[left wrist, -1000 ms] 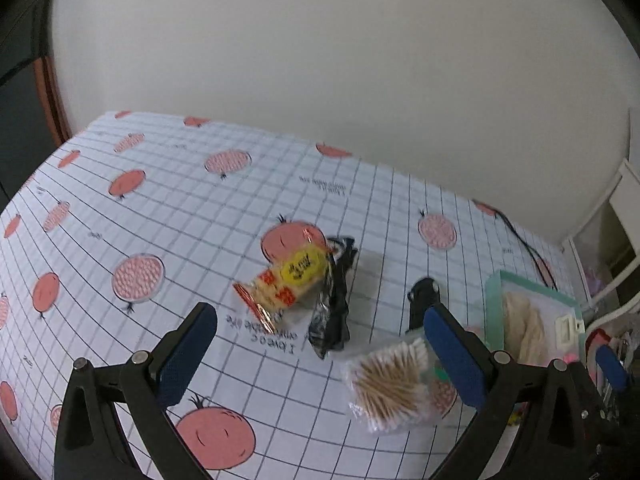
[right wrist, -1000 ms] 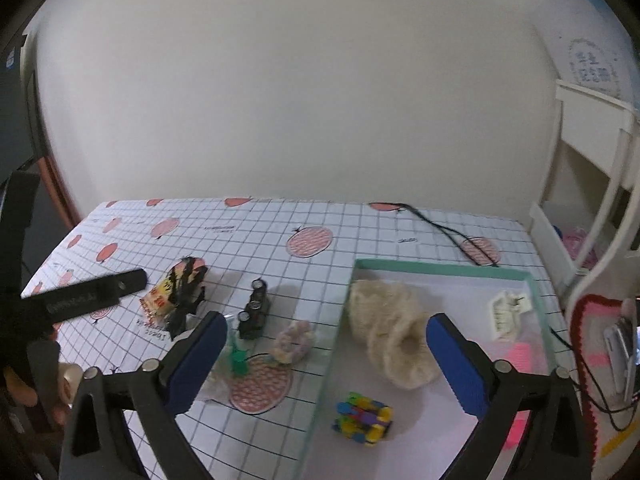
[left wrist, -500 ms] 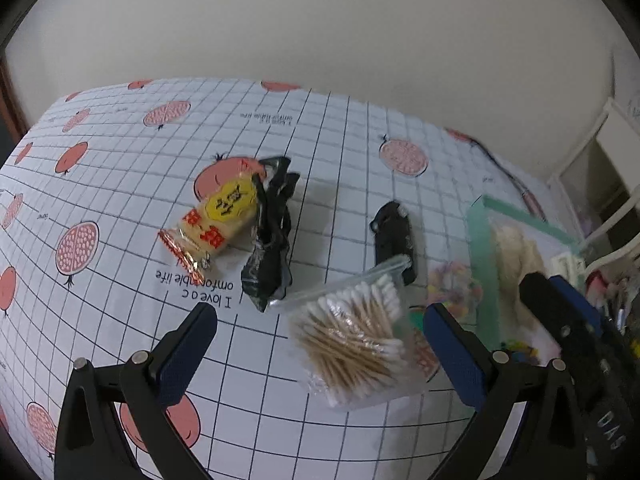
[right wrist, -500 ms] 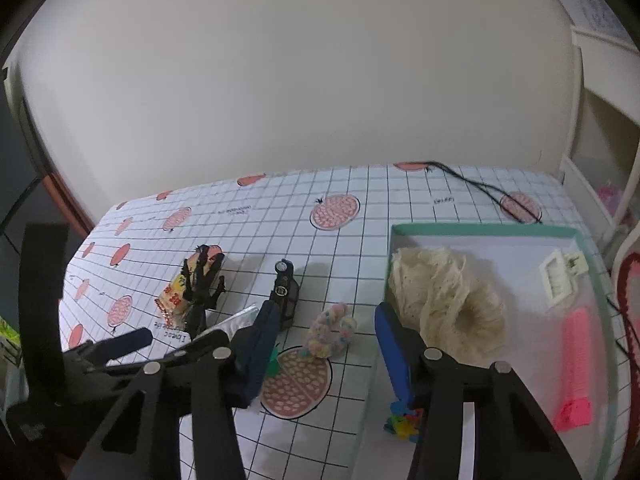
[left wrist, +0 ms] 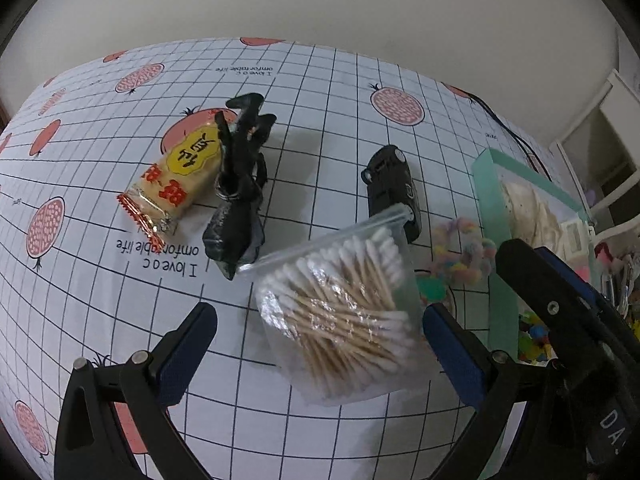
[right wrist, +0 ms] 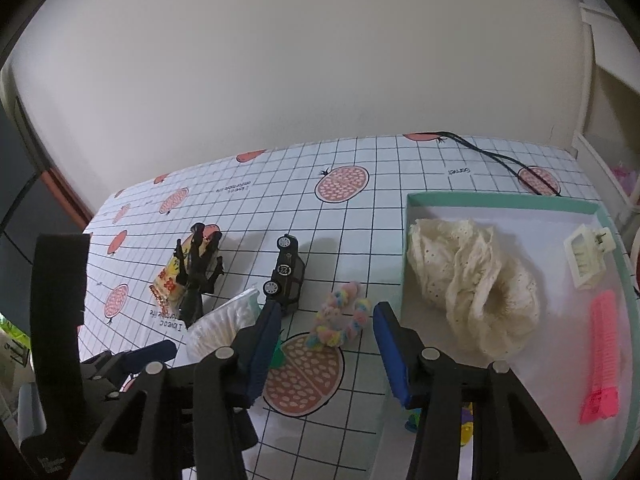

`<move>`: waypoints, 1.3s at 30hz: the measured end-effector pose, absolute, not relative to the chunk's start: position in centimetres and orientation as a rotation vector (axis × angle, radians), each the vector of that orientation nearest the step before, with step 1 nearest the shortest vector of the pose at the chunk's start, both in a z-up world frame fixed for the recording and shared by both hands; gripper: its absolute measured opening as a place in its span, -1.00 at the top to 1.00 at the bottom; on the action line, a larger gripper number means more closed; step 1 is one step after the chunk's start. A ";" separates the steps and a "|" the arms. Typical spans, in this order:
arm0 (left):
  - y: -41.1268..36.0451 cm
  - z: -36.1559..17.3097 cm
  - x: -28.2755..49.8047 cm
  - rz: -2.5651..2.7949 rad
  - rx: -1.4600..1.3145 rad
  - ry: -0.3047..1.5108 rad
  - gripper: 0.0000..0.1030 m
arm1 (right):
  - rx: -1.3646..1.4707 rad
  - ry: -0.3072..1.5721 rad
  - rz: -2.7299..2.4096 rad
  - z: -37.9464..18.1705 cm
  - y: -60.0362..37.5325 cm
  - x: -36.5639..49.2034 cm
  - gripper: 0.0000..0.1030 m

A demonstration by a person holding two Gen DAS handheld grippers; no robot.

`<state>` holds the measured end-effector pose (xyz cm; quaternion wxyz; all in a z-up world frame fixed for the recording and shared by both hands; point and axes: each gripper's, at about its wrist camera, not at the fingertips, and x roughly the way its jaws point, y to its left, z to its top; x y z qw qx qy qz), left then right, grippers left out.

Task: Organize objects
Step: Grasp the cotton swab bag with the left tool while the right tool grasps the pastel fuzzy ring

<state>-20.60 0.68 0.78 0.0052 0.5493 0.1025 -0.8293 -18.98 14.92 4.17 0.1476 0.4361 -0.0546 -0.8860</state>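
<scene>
Plastic bag of cotton swabs (left wrist: 344, 312) is being straddled by the left gripper (left wrist: 320, 344), fingers spread and not yet touching it. Its long axis is being seen running forward between them. The right gripper (right wrist: 326, 350), also spread, is being held above the pastel scrunchie (right wrist: 340, 320) beside the tray (right wrist: 500, 202).

"I love comfortable life" printed on tablecloth (left wrist: 160, 256)

Clear bag of cotton swabs (left wrist: 344, 312) flat on tabletop; black toy car (left wrist: 394, 188) on its side just beyond; pastel scrunchie (right wrist: 340, 320) beside.
</scene>
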 end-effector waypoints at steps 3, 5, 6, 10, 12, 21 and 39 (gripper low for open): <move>0.6 0.5 -20.6 -2.588 1.734 0.312 -0.98 | 1.265 -0.153 -2.539 3.9 14.5 -19.0 0.05; 0.6 0.4 -20.6 -2.582 1.740 0.309 -0.98 | 1.281 -0.158 -2.535 3.7 14.2 -19.2 0.06; 0.6 0.3 -20.6 -2.578 1.746 0.311 -0.98 | 1.285 -0.158 -2.537 3.6 14.2 -19.2 0.06; 0.6 0.1 -20.5 -2.576 1.767 0.315 -0.83 | 1.321 -0.176 -2.532 3.0 14.2 -19.4 0.06; 0.6 -0.1 -20.5 -2.573 1.774 0.310 -0.82 | 1.332 -0.185 -2.531 2.8 14.1 -19.5 0.07; 0.7 -0.1 -20.6 -2.582 1.778 0.295 -0.61 | 1.377 -0.234 -2.528 1.8 14.0 -20.1 0.09; 0.2 0.1 -20.9 -2.605 1.783 0.282 -0.57 | 1.411 -0.310 -2.540 0.6 14.1 -20.5 0.52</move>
